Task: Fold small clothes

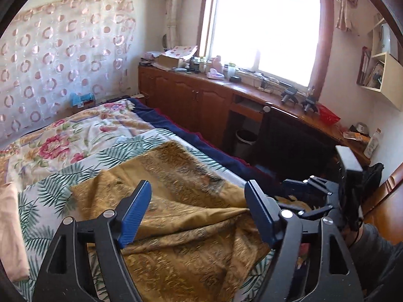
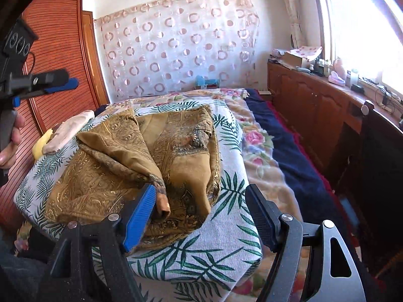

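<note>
A mustard-gold patterned garment (image 2: 141, 166) lies crumpled on a leaf-print cushion (image 2: 226, 236) on the bed. It also fills the lower middle of the left wrist view (image 1: 181, 226). My left gripper (image 1: 199, 211) is open and empty, hovering just above the garment. My right gripper (image 2: 201, 214) is open and empty at the garment's near edge; one blue finger (image 2: 139, 216) sits beside a rolled cloth end. The left gripper also shows at the far left of the right wrist view (image 2: 60, 80), held up in a hand. The right gripper appears at the right of the left wrist view (image 1: 325, 196).
A pale pink folded cloth (image 2: 68, 130) lies at the cushion's far left, over something yellow. A floral blanket (image 1: 75, 130) and navy cover (image 2: 289, 151) spread over the bed. A wooden cabinet (image 1: 201, 100) with clutter runs under the window. A wooden wardrobe (image 2: 58, 58) stands left.
</note>
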Motion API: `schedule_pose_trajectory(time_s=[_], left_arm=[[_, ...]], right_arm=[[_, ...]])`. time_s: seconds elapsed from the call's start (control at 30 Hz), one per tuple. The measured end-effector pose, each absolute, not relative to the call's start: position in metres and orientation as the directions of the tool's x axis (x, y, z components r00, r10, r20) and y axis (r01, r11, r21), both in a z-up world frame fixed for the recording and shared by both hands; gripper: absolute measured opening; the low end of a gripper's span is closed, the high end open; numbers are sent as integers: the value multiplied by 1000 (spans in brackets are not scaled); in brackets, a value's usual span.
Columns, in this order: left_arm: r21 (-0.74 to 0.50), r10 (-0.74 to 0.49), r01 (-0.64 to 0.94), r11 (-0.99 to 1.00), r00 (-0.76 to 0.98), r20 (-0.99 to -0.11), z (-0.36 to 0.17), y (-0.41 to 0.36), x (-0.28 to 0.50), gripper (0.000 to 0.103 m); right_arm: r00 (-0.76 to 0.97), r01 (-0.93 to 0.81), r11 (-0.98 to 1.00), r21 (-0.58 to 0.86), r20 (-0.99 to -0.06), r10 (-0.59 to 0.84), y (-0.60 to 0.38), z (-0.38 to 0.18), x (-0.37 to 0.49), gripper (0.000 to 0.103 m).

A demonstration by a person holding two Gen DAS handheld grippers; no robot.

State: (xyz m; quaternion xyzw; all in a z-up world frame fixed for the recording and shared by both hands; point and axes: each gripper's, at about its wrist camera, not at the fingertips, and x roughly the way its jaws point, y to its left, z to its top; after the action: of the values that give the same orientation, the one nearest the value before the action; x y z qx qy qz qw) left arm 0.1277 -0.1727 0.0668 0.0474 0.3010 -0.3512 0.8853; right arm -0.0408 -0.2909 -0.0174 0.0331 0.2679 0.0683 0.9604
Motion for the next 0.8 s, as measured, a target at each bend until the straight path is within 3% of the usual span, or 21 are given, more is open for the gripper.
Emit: schedule_pose_trajectory(time_s=[0.43,0.8], left_arm=[[-114,-422,447,887,688,-590,27,-81,134,77],[-126,-359,361,924,706,-610,1,-30,148,77]], right_arm=[[832,-225,974,35,-513,211,-251,-5,-5,75],[765,-408,912,-50,-564,311,-170,8,60,75]])
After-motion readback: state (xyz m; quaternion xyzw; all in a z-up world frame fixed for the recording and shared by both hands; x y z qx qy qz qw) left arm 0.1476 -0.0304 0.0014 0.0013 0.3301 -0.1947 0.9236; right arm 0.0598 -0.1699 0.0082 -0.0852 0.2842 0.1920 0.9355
